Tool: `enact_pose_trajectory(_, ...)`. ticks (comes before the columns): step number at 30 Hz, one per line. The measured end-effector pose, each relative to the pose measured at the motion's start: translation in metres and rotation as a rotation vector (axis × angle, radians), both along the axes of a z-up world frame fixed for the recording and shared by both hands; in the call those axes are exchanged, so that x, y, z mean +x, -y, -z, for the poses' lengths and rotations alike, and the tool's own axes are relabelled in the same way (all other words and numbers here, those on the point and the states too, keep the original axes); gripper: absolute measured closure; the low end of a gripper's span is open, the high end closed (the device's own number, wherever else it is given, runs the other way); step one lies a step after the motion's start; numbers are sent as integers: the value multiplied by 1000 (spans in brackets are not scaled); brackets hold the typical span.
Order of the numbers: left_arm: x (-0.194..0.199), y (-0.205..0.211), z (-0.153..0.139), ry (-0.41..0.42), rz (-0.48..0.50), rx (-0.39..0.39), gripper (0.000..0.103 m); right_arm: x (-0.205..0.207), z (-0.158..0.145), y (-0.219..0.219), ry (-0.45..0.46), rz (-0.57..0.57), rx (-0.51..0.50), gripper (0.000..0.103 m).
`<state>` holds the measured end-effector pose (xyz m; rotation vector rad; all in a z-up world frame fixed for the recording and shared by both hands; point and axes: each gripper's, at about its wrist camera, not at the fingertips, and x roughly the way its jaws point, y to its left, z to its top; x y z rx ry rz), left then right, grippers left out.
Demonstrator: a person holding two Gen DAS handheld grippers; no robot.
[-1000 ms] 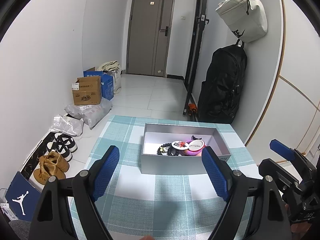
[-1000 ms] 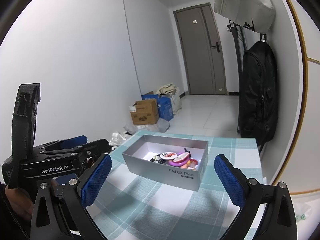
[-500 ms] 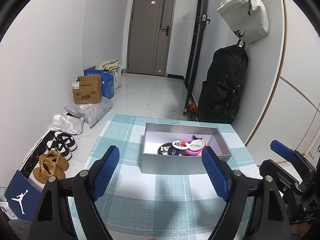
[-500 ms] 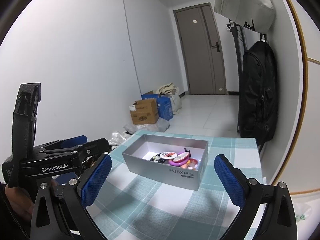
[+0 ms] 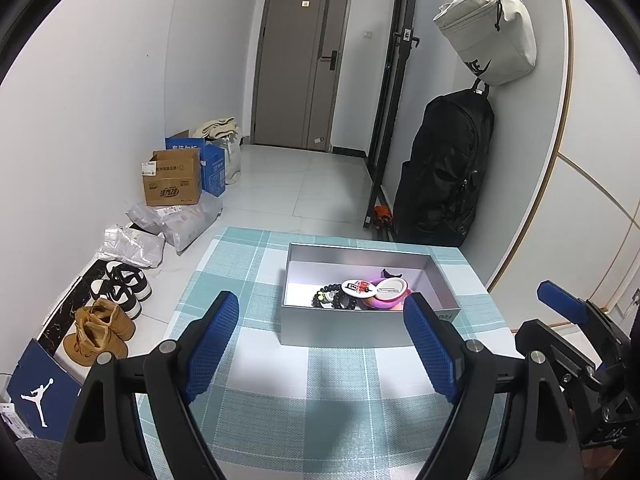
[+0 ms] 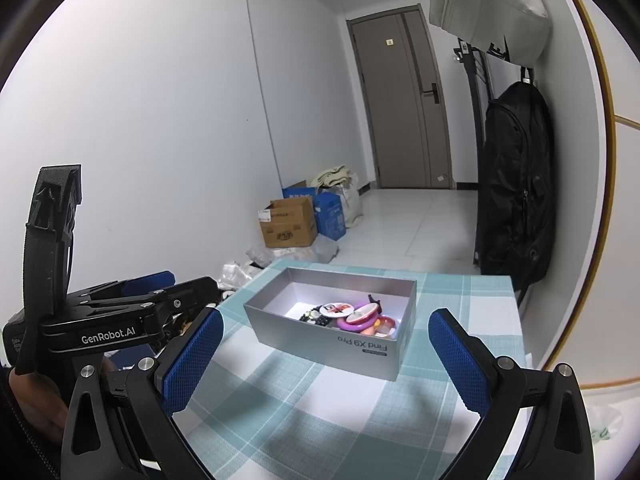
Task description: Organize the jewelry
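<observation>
A silver open box (image 5: pixel 344 332) (image 6: pixel 360 352) stands on a teal checked tablecloth (image 5: pixel 320 408) (image 6: pixel 280 420). Inside lie a black bead bracelet (image 5: pixel 334 300) (image 6: pixel 314 319), a round white badge (image 5: pixel 356 286) (image 6: pixel 337 309), and pink and purple rings (image 5: pixel 386 294) (image 6: pixel 360 320). My left gripper (image 5: pixel 322 350) is open and empty, held above the cloth in front of the box. My right gripper (image 6: pixel 326 358) is open and empty, to the right of the left one, also short of the box. The right gripper also shows at the right edge of the left wrist view (image 5: pixel 572 320).
The table's left edge drops to a floor with shoes (image 5: pixel 102 328), plastic bags (image 5: pixel 176 220) and cardboard boxes (image 5: pixel 172 180). A black backpack (image 5: pixel 444 168) and a beige bag (image 5: pixel 488 32) hang on the right wall. A door (image 5: pixel 304 64) stands at the far end.
Both grippers have stayed open and almost still; the left view has shifted very slightly. The box and its contents have not moved.
</observation>
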<state>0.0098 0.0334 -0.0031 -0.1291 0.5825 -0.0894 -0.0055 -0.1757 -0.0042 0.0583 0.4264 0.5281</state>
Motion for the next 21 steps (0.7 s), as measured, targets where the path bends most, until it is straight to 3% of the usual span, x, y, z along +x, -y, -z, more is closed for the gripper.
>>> enact_pose_trajectory(21,1,0,0,-9,5,-6,22,1,0,-2,-3,4,-15,0)
